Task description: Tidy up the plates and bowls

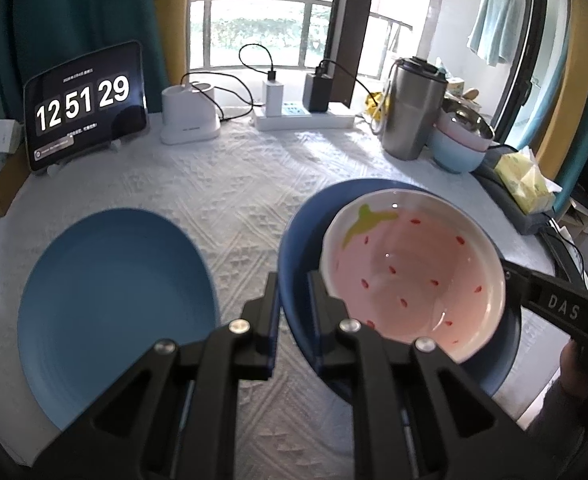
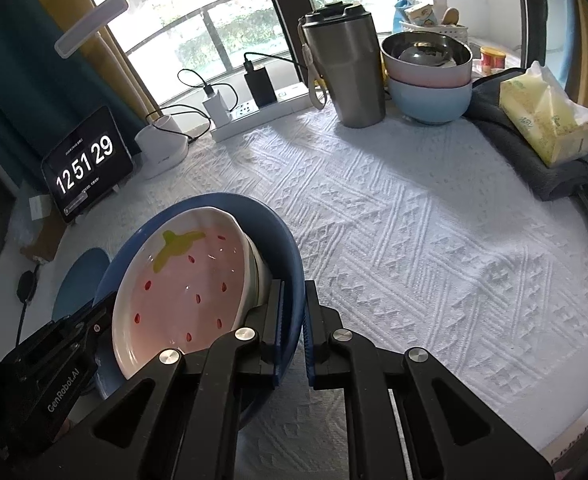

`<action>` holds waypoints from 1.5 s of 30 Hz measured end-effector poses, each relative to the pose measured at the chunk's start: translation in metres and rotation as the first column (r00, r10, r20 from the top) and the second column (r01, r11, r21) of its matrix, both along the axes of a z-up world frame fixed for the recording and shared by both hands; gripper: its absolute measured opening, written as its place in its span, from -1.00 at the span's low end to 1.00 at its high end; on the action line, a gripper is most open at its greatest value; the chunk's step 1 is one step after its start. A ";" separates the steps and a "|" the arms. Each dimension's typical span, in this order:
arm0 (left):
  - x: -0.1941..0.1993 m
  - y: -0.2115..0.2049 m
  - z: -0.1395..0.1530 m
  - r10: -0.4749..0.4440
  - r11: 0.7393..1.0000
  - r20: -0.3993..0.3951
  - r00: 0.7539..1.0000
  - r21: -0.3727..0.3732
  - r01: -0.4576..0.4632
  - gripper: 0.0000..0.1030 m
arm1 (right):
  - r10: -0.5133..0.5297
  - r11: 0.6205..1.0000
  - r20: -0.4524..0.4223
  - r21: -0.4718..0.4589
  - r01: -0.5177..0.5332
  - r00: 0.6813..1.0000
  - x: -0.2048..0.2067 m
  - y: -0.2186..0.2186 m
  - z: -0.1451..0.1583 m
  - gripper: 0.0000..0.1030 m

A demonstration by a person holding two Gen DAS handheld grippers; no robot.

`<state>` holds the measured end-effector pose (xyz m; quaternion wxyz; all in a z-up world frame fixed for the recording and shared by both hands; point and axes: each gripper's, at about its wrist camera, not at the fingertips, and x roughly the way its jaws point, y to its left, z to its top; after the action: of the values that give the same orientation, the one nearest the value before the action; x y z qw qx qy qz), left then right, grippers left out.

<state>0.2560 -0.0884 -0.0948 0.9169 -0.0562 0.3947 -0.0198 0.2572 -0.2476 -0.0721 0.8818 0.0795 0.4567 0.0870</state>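
A dark blue bowl (image 1: 294, 232) (image 2: 282, 236) sits right of centre on the white tablecloth. Nested in it is a pink strawberry-pattern bowl (image 1: 413, 268) (image 2: 190, 284). My left gripper (image 1: 294, 316) is shut on the blue bowl's left rim. On the opposite rim, my right gripper (image 2: 294, 324) is also shut. Each gripper shows at the edge of the other's view: the right gripper (image 1: 533, 292), the left gripper (image 2: 86, 328). A light blue plate (image 1: 114, 304) (image 2: 80, 280) lies flat to the left. Whether the blue bowl is off the cloth I cannot tell.
At the back stand a tablet clock (image 1: 86, 108), a white charger base (image 1: 190, 120), a power strip (image 1: 301, 118) and a steel tumbler (image 2: 349, 68). Stacked pastel bowls (image 2: 429, 92) and a tissue pack (image 2: 545, 120) sit at the back right. Bare tablecloth (image 2: 433, 240) stretches right of the blue bowl.
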 end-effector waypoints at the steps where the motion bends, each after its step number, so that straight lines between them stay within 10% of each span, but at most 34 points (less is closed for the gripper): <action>1: 0.000 0.000 0.001 -0.002 1.000 0.002 1.000 0.000 0.002 -0.75 | -0.001 1.000 0.001 -0.001 0.001 1.000 0.000 0.000 0.001 -0.81; 45: -0.030 0.074 0.046 0.070 0.995 0.107 0.992 -0.075 -0.062 -0.75 | 0.070 0.996 0.105 -0.061 -0.064 0.992 -0.013 0.073 0.054 -0.81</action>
<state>0.2257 -0.0142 -0.0488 0.9347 -0.1009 0.3407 -0.0066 0.2440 -0.1748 -0.0180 0.9036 0.0337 0.4134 0.1074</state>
